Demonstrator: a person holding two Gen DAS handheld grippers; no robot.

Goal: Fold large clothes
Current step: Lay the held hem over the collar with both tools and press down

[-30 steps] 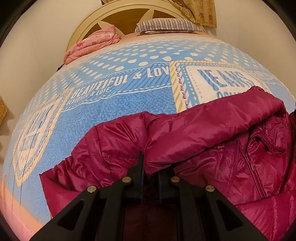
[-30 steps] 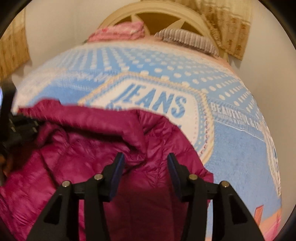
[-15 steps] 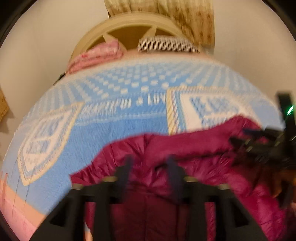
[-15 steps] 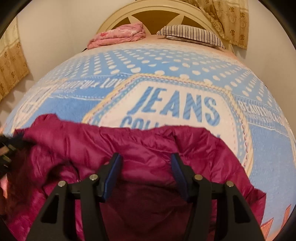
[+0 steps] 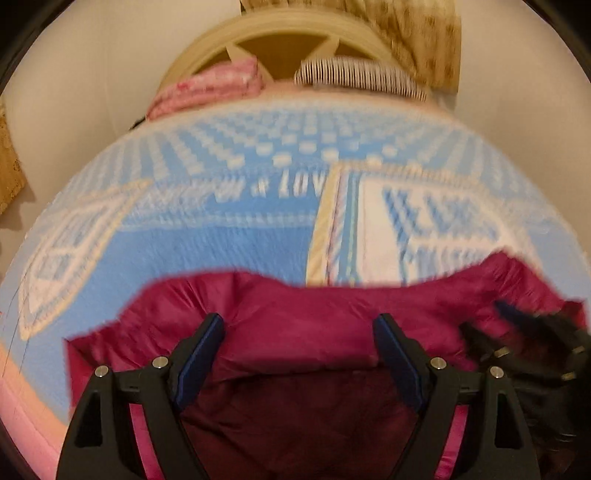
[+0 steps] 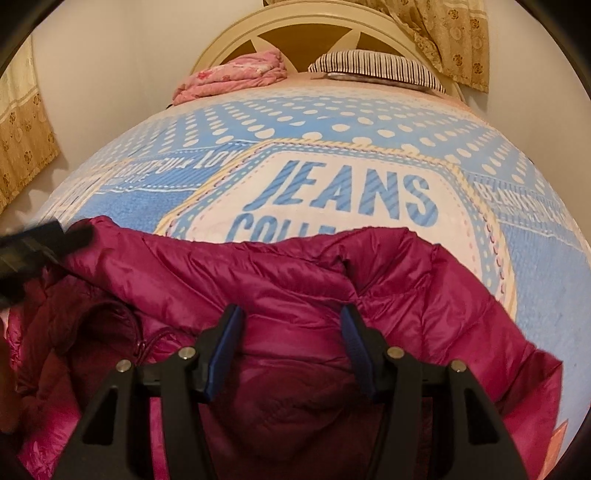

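A magenta puffer jacket (image 6: 295, 280) lies bunched on the near part of the bed, on top of a light-blue blanket (image 6: 332, 122) printed with dots and the word "JEANS". Its shiny quilted bulk spreads across the near edge, with a folded ridge running side to side just ahead of both tools.

The left gripper (image 5: 299, 354) has just been opening its jaws, and they now stand spread wide. The jacket's folded edge lies between and just beyond the blue-lined fingers (image 5: 199, 354), but the pads do not press on it; the cloth sits loose below them. That view is blurred, so finer contact cannot be told.

The right gripper (image 6: 291, 343) has its jaws partly apart, over the middle of the jacket. A puffy roll of the fabric rises between its fingers (image 6: 354, 347); I cannot tell whether the pads squeeze it or merely flank it.

Each tool shows in the other's view, close together over the same garment.

At the far end of the bed, against the cream headboard (image 6: 306, 26), rest a pink folded quilt (image 6: 236, 75) and a striped pillow (image 6: 376, 66).
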